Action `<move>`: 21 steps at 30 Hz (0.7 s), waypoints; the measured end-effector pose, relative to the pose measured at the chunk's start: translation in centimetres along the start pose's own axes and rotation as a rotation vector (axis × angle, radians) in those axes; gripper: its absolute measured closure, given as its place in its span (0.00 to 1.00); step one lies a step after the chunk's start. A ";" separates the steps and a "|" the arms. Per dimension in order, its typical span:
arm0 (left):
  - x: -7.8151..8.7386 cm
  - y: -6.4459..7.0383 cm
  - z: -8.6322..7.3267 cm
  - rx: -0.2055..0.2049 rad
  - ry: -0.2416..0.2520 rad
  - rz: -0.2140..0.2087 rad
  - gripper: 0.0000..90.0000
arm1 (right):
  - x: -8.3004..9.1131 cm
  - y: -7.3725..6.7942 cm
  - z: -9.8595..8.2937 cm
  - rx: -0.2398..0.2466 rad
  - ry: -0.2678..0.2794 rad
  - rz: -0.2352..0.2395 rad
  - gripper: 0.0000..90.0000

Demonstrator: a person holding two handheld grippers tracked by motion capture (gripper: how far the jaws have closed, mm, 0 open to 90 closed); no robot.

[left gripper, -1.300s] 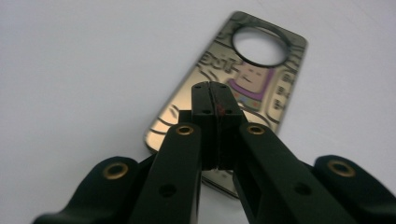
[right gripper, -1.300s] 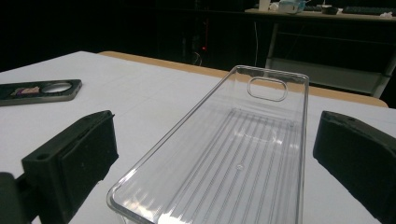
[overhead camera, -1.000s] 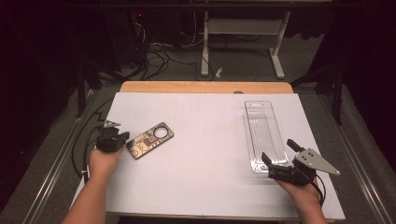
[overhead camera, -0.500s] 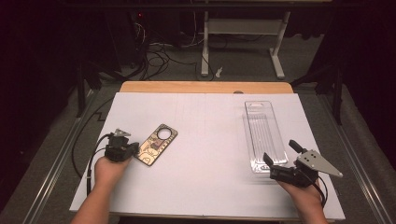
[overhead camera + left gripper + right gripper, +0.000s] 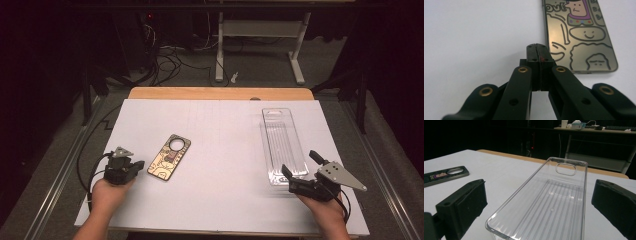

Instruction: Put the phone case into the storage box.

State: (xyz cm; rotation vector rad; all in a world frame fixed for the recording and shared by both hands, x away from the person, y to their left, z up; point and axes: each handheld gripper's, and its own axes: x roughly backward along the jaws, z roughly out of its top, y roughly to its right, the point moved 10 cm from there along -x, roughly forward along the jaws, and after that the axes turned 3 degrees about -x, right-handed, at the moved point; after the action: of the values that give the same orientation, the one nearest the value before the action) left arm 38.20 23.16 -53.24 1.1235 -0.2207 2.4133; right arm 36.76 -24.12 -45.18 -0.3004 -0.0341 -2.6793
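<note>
Looking down from the high view, we take the clear, ribbed, hard plastic phone case as our landmark on the white surface. Well to its left lies the bronze-coloured phone cover with cartoon drawings and a round camera hole, flat and skewed. Our left claw sits just beside that cover's near end; our right claw sits at the clear case's near end.

From the left gripper view, the left claw has its jaws pressed together with nothing between them, its tip near the cartoon cover's near corner; we cannot tell whether they touch.

From the right gripper view, the right claw stands wide apart, its jaws flanking the clear case's near end without touching it. We judge this case light, stiff and slippery, so a grip across its two long side walls near this end should hold, with gentle pressure to avoid cracking or flexing it.
</note>
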 end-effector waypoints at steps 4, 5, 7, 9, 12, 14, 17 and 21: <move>0.5 0.3 -0.5 0.025 0.036 -0.020 1.00 | -0.1 0.1 -0.1 -0.007 -0.003 -0.001 0.00; 0.6 0.5 -0.6 0.026 0.045 -0.030 1.00 | 0.0 0.1 -0.1 -0.004 -0.003 -0.002 0.00; 1.0 1.0 -0.3 0.030 0.073 -0.050 1.00 | 0.0 0.1 0.0 -0.002 -0.002 -0.002 0.00; 1.5 1.8 0.1 -0.006 0.101 -0.039 1.00 | 0.0 0.2 0.0 -0.005 0.001 -0.007 0.00; 1.7 2.2 0.1 -0.019 0.105 -0.038 0.99 | 0.0 0.2 0.0 -0.010 0.001 -0.005 0.00; 1.8 2.4 0.2 -0.028 0.105 -0.039 0.98 | 0.0 0.3 0.0 -0.012 0.001 -0.004 0.00; 1.7 2.1 0.0 -0.029 0.095 -0.031 0.95 | 0.1 0.3 0.0 -0.014 0.001 -0.006 0.00; 1.6 1.9 0.0 -0.008 0.097 -0.041 0.89 | 0.3 0.4 0.1 -0.015 0.008 -0.010 0.00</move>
State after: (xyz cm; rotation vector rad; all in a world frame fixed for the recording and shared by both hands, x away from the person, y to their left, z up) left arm 36.43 21.99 -51.93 0.9952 -0.1745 2.4209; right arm 36.74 -24.59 -45.03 -0.2949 -0.0128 -2.6920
